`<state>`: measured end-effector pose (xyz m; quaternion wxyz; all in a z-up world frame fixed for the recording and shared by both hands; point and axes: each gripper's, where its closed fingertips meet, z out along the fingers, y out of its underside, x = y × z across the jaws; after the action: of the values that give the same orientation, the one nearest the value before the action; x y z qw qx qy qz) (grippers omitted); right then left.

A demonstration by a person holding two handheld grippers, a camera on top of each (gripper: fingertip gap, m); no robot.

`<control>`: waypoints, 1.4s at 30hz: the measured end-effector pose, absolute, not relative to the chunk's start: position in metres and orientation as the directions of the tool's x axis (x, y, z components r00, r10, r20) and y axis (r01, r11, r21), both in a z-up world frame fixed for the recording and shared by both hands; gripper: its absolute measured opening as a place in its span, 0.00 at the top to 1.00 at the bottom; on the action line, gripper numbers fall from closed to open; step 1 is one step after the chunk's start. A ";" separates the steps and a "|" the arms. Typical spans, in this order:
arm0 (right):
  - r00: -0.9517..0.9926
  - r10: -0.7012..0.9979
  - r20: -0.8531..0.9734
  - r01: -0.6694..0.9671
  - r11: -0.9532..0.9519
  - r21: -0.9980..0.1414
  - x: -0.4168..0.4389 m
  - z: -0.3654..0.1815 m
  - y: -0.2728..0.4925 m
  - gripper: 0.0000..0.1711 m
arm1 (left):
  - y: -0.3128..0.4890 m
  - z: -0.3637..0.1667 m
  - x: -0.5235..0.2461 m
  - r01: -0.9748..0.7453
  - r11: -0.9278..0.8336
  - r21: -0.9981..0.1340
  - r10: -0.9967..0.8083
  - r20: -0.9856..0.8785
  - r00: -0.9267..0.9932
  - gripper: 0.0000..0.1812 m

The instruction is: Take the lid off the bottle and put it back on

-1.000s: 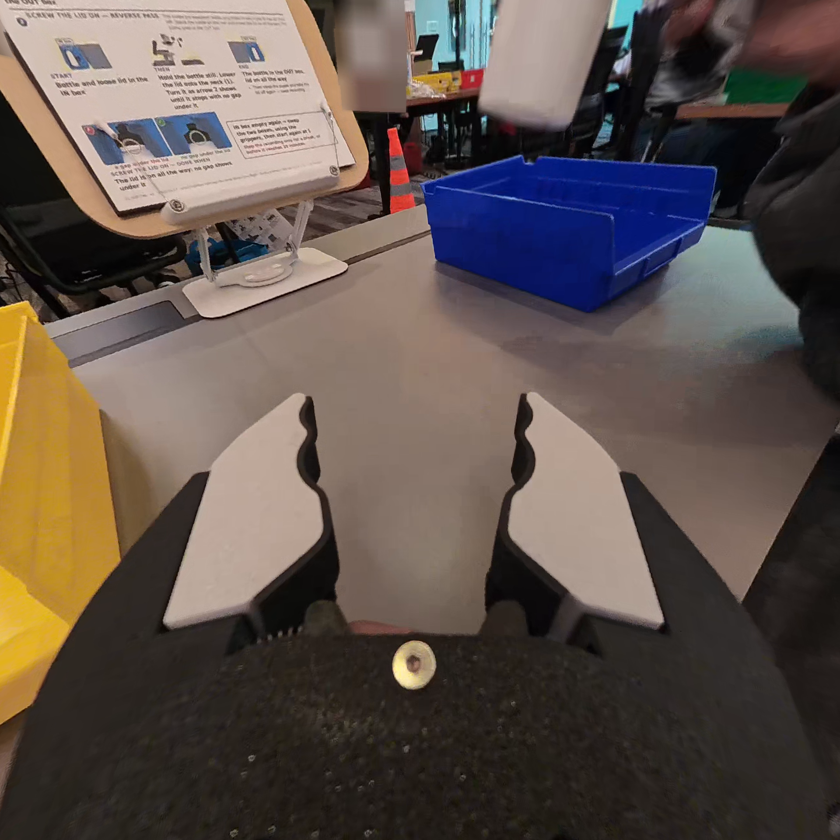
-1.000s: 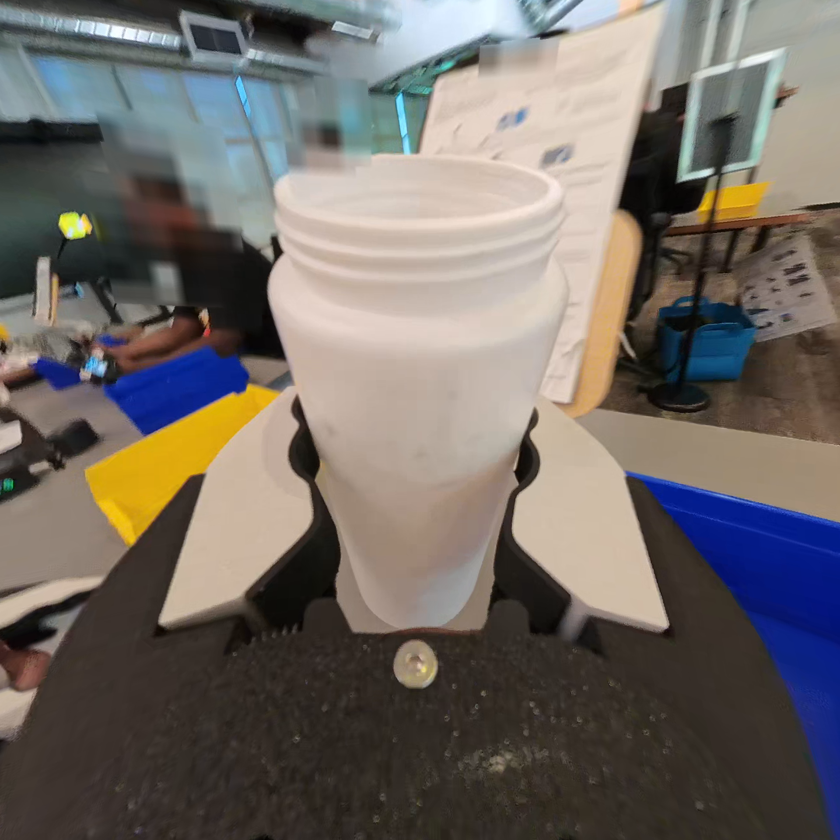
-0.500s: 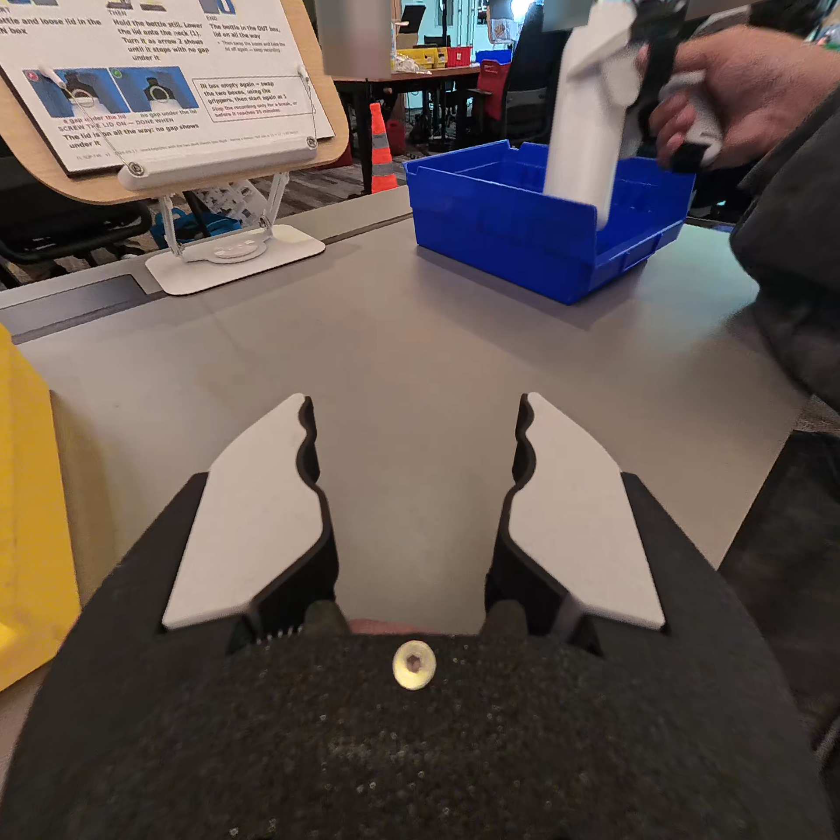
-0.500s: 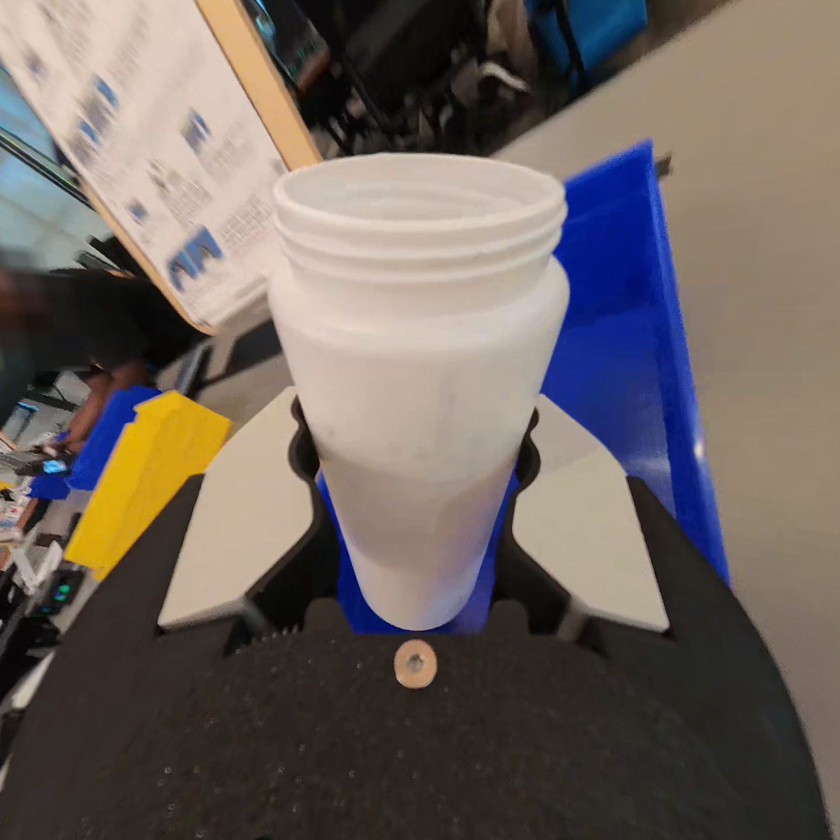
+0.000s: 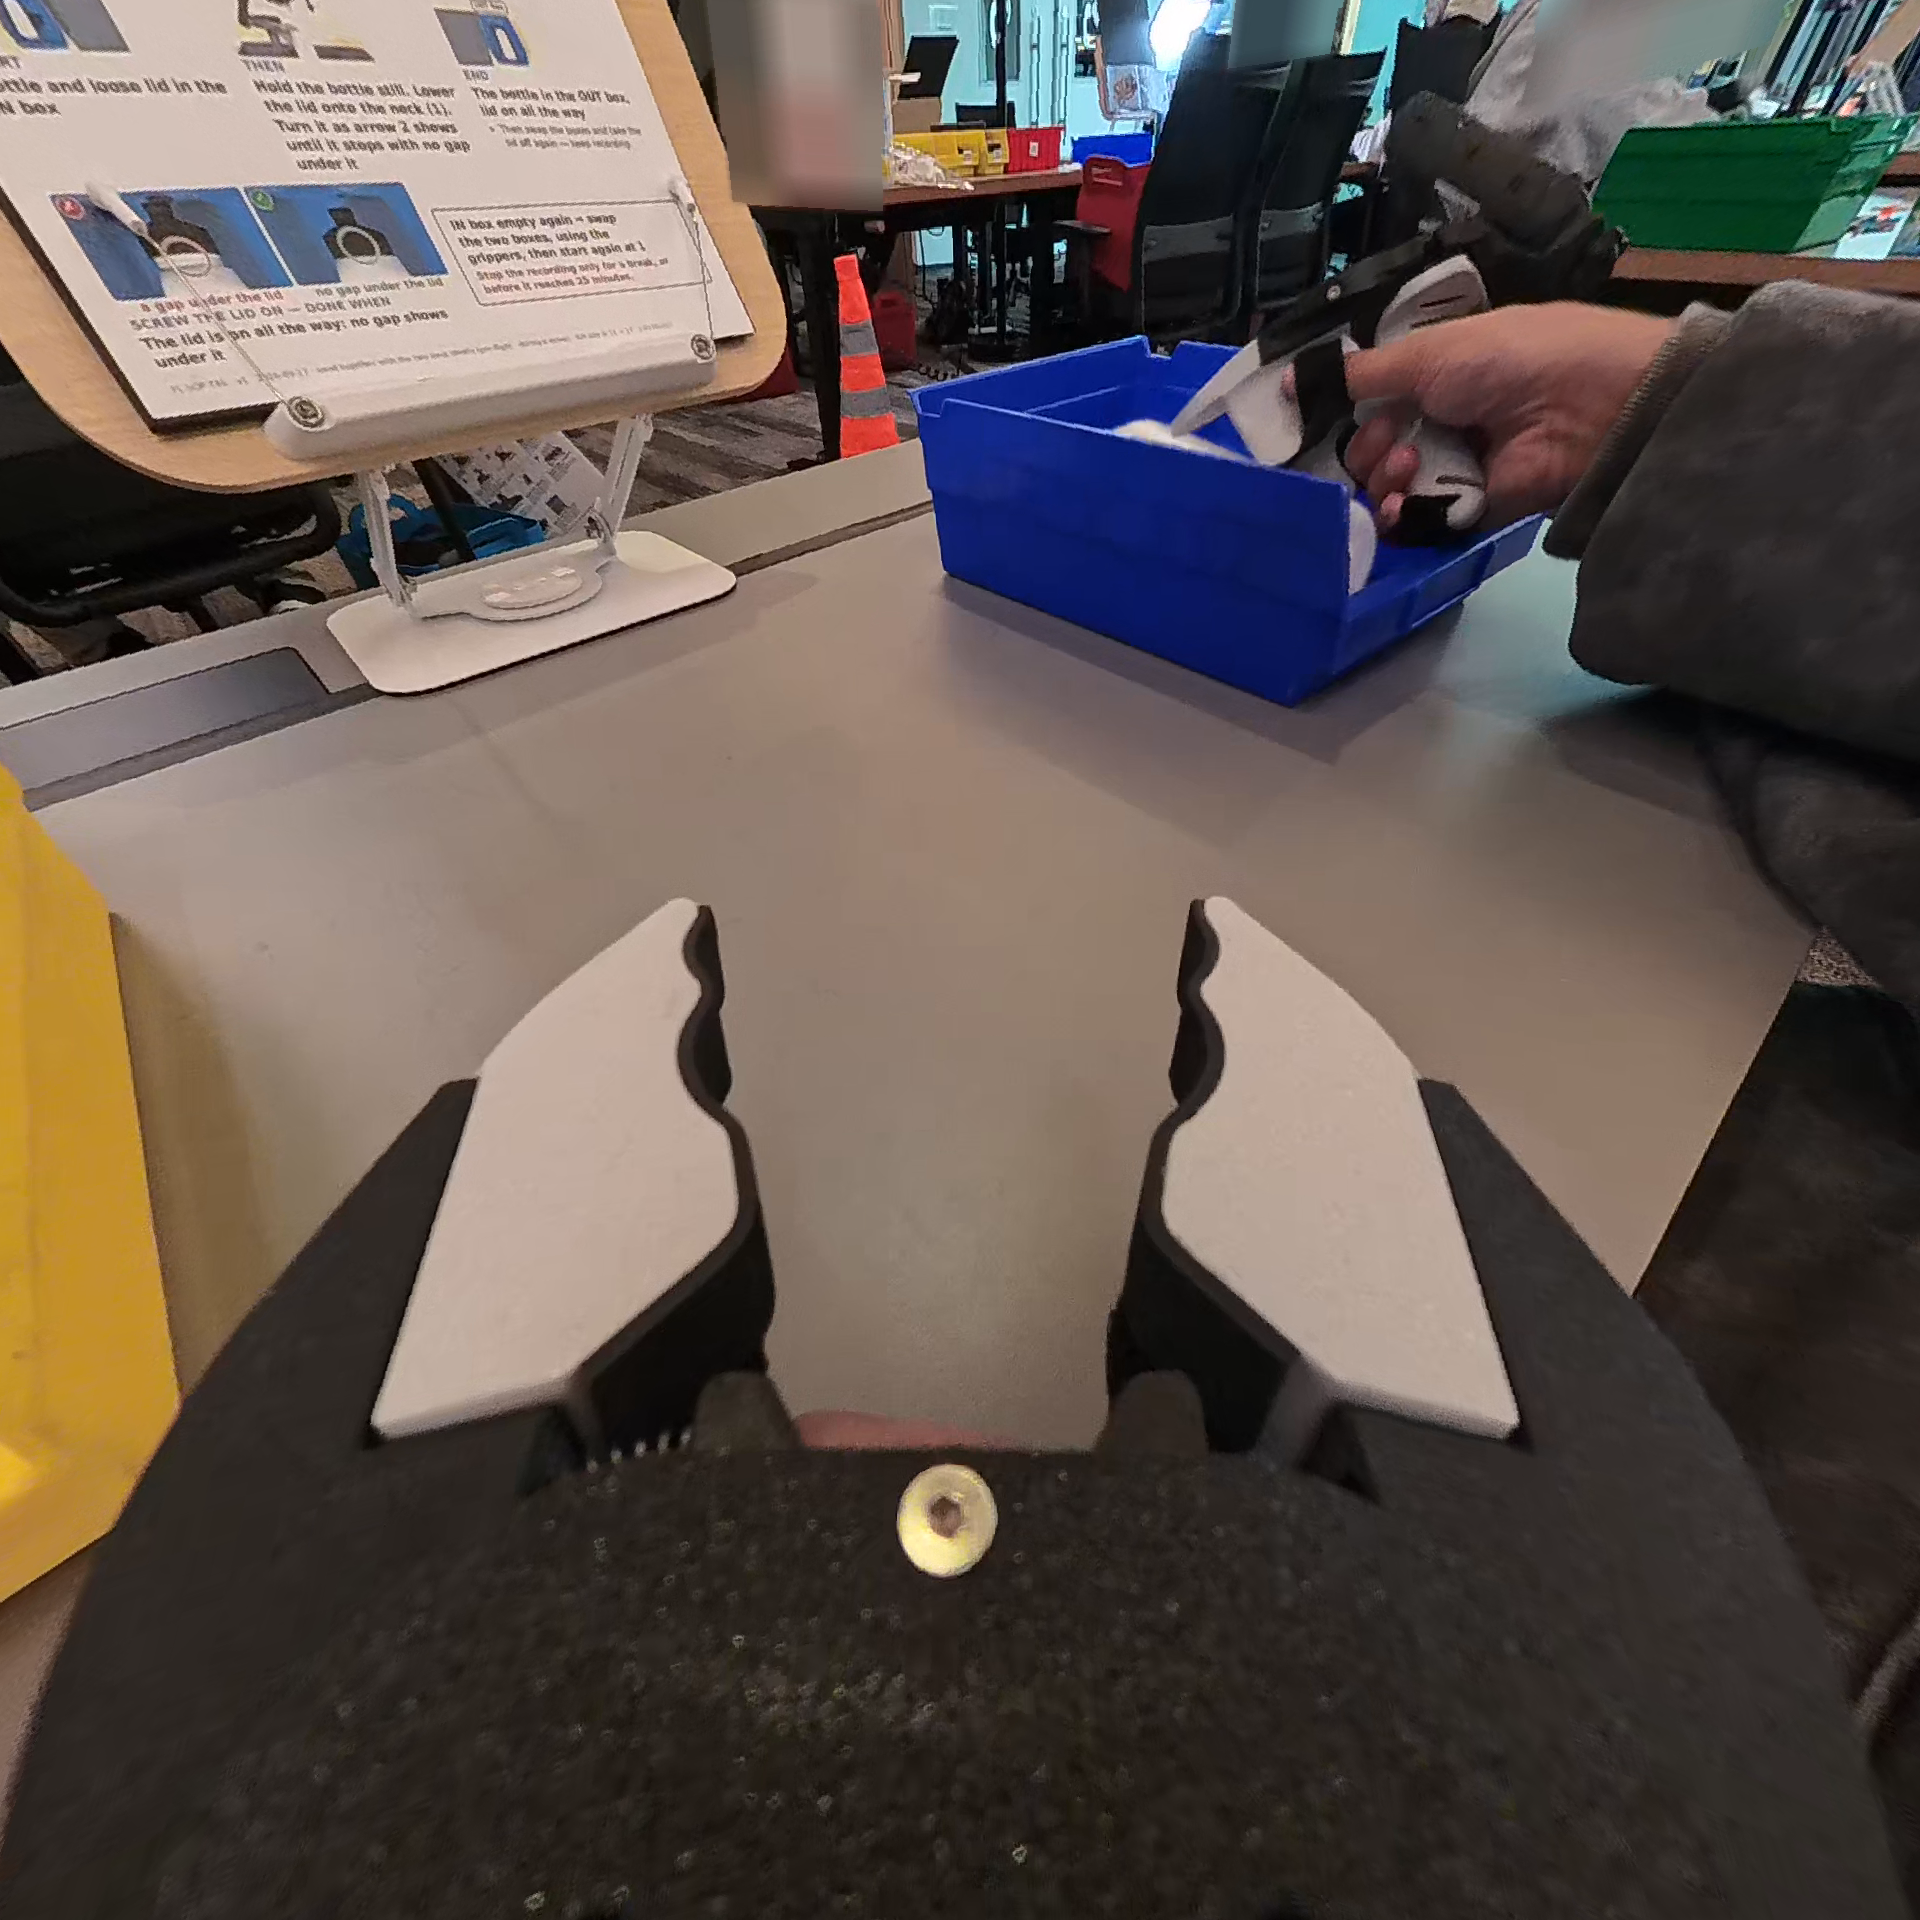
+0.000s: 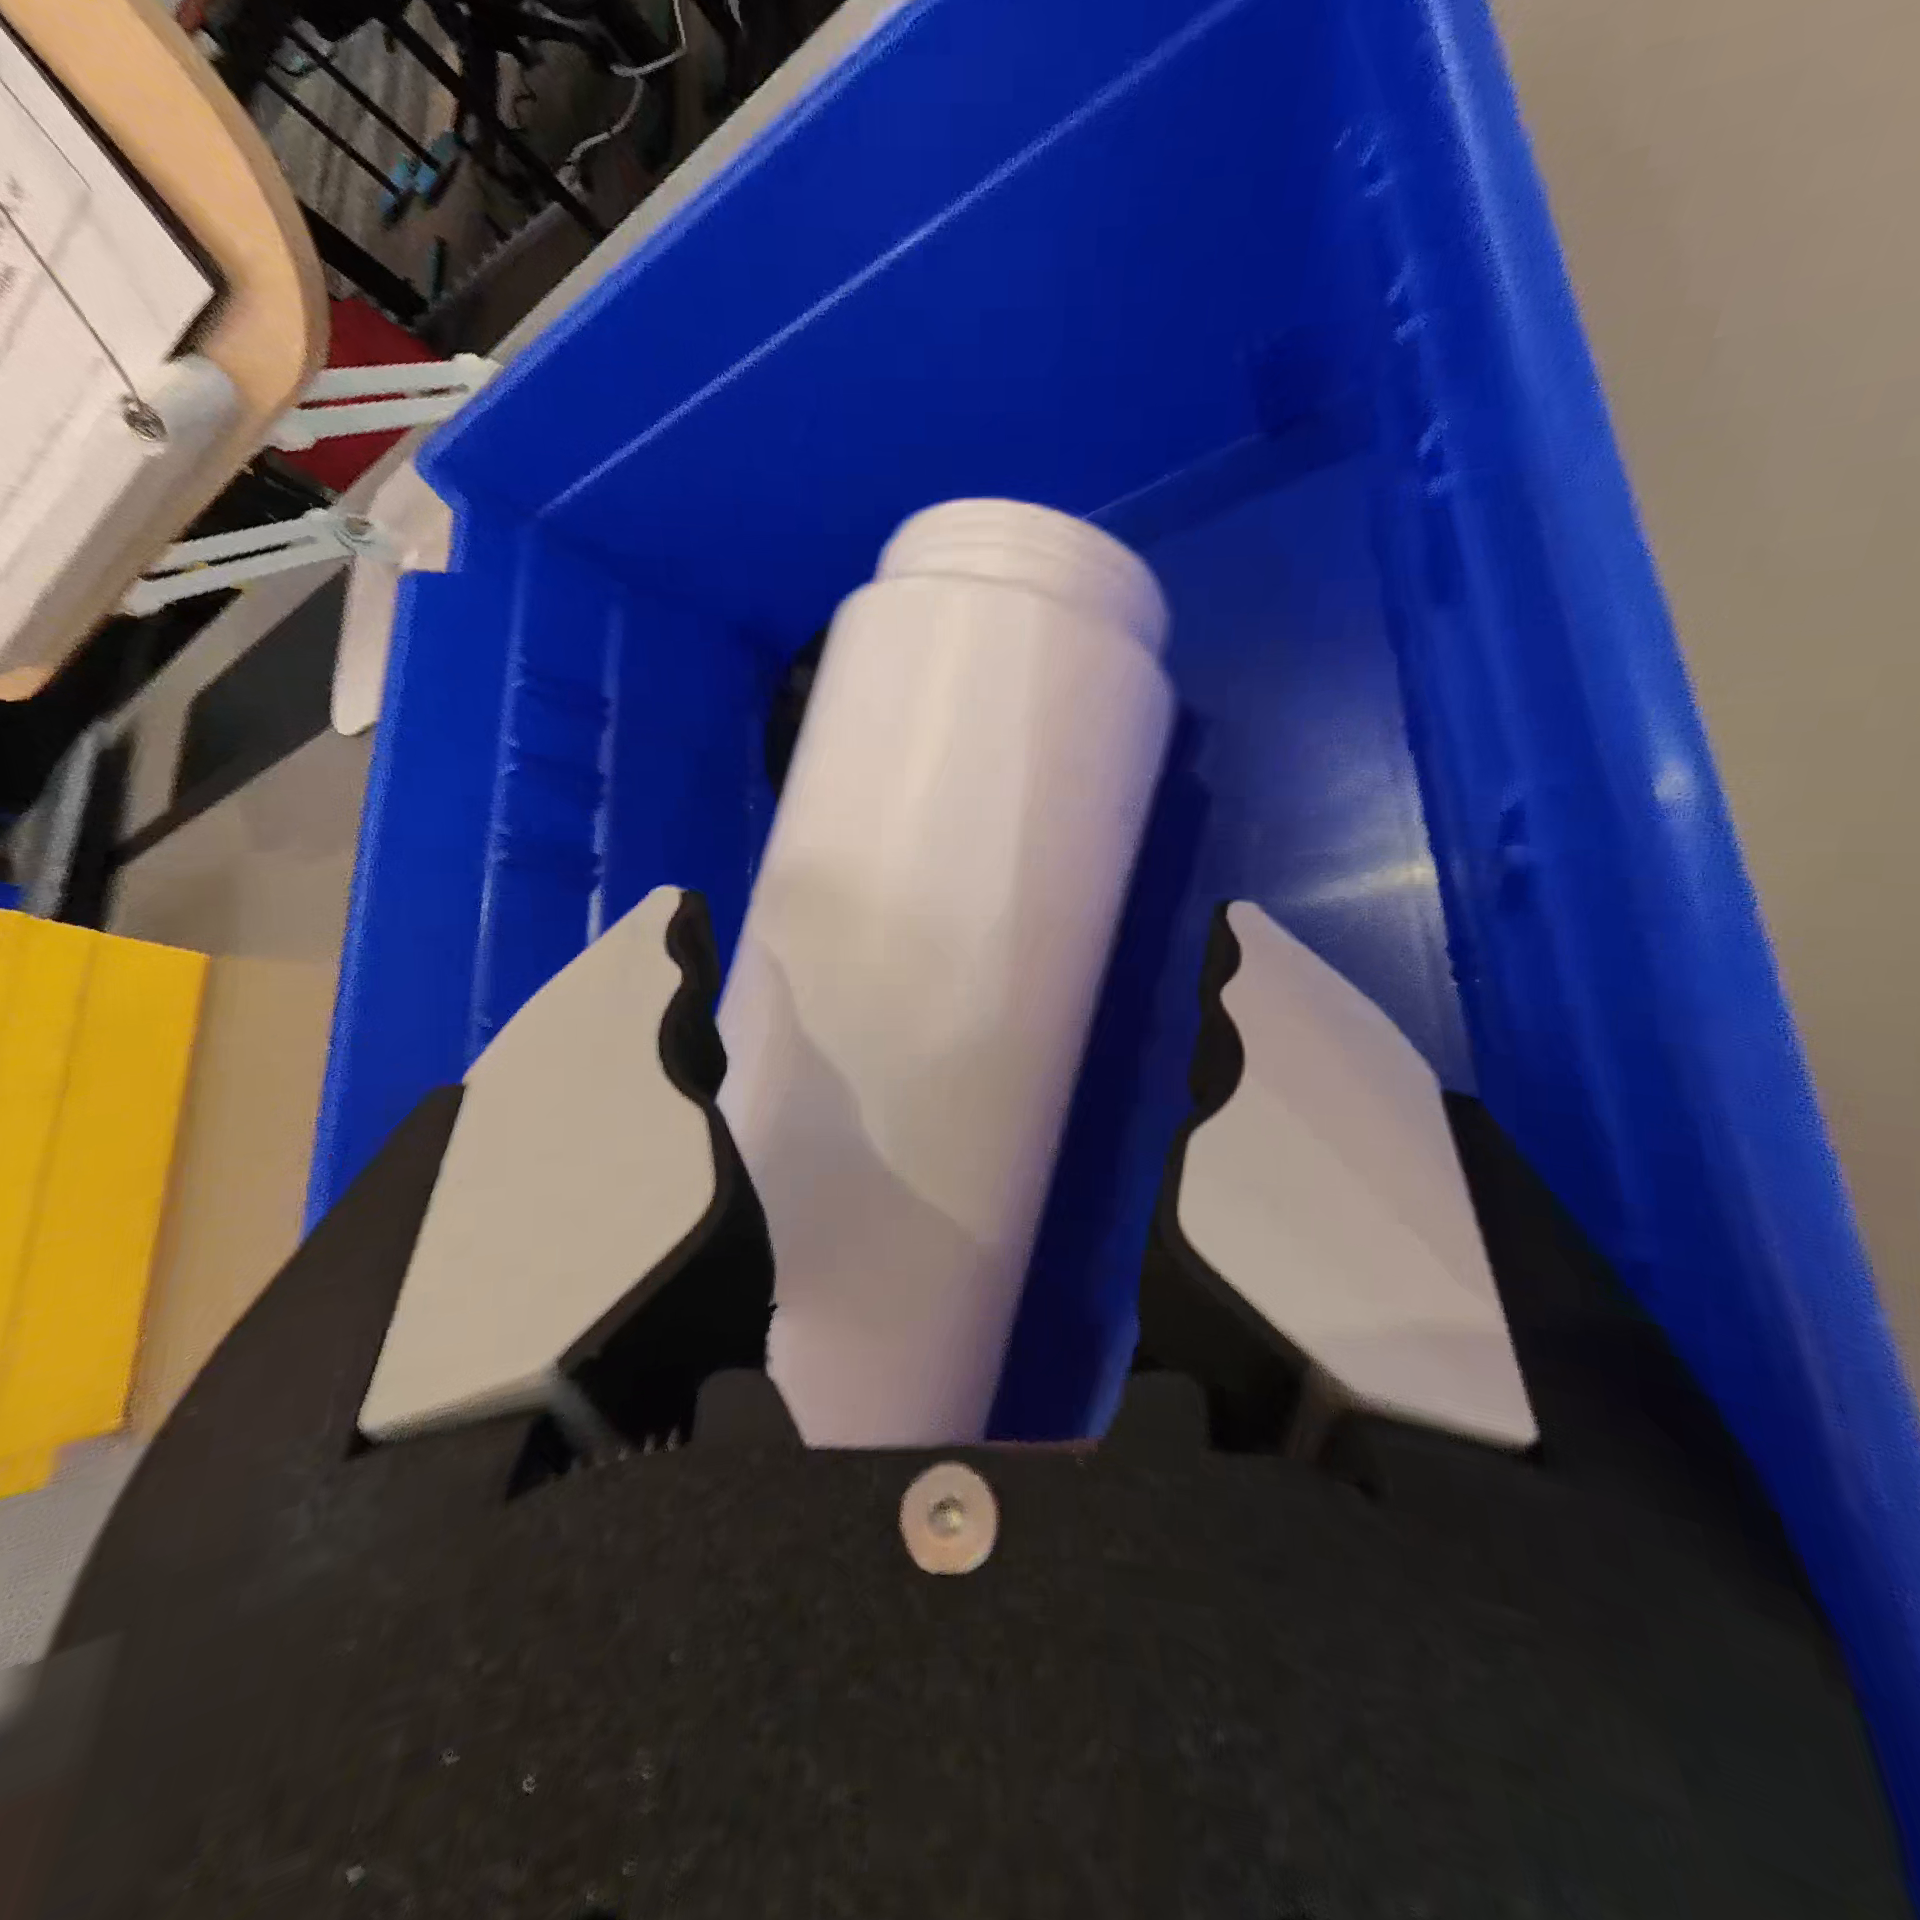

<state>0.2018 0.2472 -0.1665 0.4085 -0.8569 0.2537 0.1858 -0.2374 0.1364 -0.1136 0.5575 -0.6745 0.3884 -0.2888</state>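
Right gripper [image 6: 954, 997]: jaws spread wide, a gap showing between the right finger and the bottle [image 6: 966, 935]; the left finger sits close against the bottle's side, contact there uncertain because of motion blur. No grip evident. The bottle is white, lidless, thread bare, and lies tilted inside the blue bin [image 6: 1538, 644], neck toward the far wall. Its base is cut off behind the gripper body. No lid visible in either view.

Left gripper [image 5: 948, 997]: jaws wide apart, holding nothing, poised over bare grey tabletop [image 5: 935, 790].

Outward in the left wrist view: the bin [image 5: 1164, 540] stands on the tabletop to the right, with the right gripper [image 5: 1226, 400] reaching into it, held by a hand [image 5: 1496, 395] in a grey sleeve. Only a scrap of white [image 5: 1148, 431] shows over the bin's rim. A yellow bin [image 5: 62, 1195] is cut off at the left edge. An instruction board [image 5: 364, 208] on a white stand sits at the far left, its top cropped.
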 end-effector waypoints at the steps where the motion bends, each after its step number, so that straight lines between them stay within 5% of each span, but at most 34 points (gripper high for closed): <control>1: 0.810 -0.274 -0.518 -0.572 -0.560 -0.599 0.199 -0.168 0.248 0.47 | 0.136 -0.114 -0.237 -0.206 -0.076 -0.975 -0.845 -0.047 0.532 0.54; 4: 0.820 -0.254 -0.513 -0.555 -0.573 -0.603 0.195 -0.164 0.247 0.45 | 0.137 -0.112 -0.238 -0.201 -0.070 -0.977 -0.843 -0.050 0.535 0.54; 7: 0.859 -0.154 -0.487 -0.499 -0.456 -0.736 0.193 -0.106 0.242 0.50 | 0.141 -0.106 -0.246 -0.182 -0.083 -0.980 -0.828 -0.034 0.559 0.54; 10: 0.963 -0.036 -0.267 -0.267 -0.239 -0.933 0.180 -0.007 0.215 0.55 | 0.154 -0.093 -0.267 -0.132 -0.108 -0.985 -0.777 0.001 0.629 0.55; 14: 0.999 0.038 -0.001 0.000 -0.035 -0.999 0.131 0.059 0.157 0.54 | 0.165 -0.061 -0.315 0.026 -0.147 -0.989 -0.700 0.122 0.704 0.58; 18: 0.992 0.106 0.064 0.070 -0.058 -0.996 0.080 0.008 0.108 0.56 | 0.171 -0.061 -0.376 0.014 -0.097 -0.995 -0.537 0.064 0.841 0.59; 23: 0.984 -0.143 0.102 0.078 -0.166 -0.983 0.103 -0.093 0.081 0.50 | 0.177 -0.071 -0.391 -0.016 -0.059 -0.998 -0.470 0.013 0.883 0.62; 42: 0.993 -0.109 0.052 0.031 -0.191 -0.981 0.124 -0.112 0.084 0.56 | 0.186 -0.101 -0.377 -0.030 -0.187 -0.982 -0.518 0.073 0.852 0.63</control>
<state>0.1238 0.0844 -0.1117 0.6354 -0.7698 0.0255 -0.0550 -0.3772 0.1865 -0.1012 0.6103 -0.7441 0.1840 -0.2001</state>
